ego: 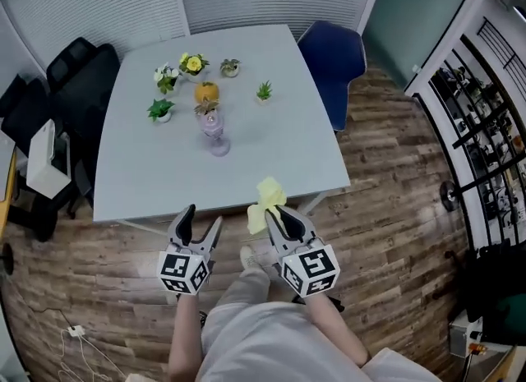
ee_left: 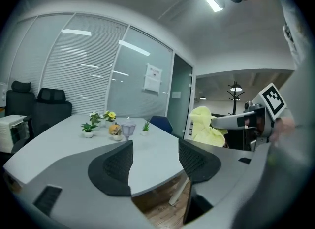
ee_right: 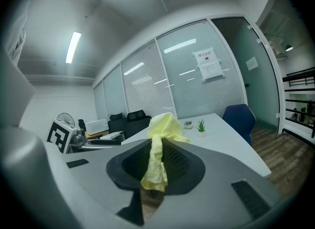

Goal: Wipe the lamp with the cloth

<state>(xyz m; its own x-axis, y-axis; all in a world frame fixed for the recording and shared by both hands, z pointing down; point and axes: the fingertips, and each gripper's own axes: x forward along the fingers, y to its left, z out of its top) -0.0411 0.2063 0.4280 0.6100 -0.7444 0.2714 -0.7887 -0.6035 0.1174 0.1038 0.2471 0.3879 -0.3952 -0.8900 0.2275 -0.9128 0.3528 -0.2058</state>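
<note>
Two views show the lamp [ego: 216, 131] [ee_left: 128, 127]; right gripper view shows tongs [ee_right: 158, 147] clamping cloth [ee_right: 166, 124].

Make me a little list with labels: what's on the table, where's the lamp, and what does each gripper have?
Table: grey table, holding the lamp and small potted plants
Lamp: pale purple lamp, upright near the table's middle, nothing touching it
Cloth: yellow cloth, pinched in the right gripper
Left gripper: left gripper open, nothing in it
Gripper places: both by the table's near edge, not at the lamp
Chairs: blue chair at one side, black chairs at the other
</note>
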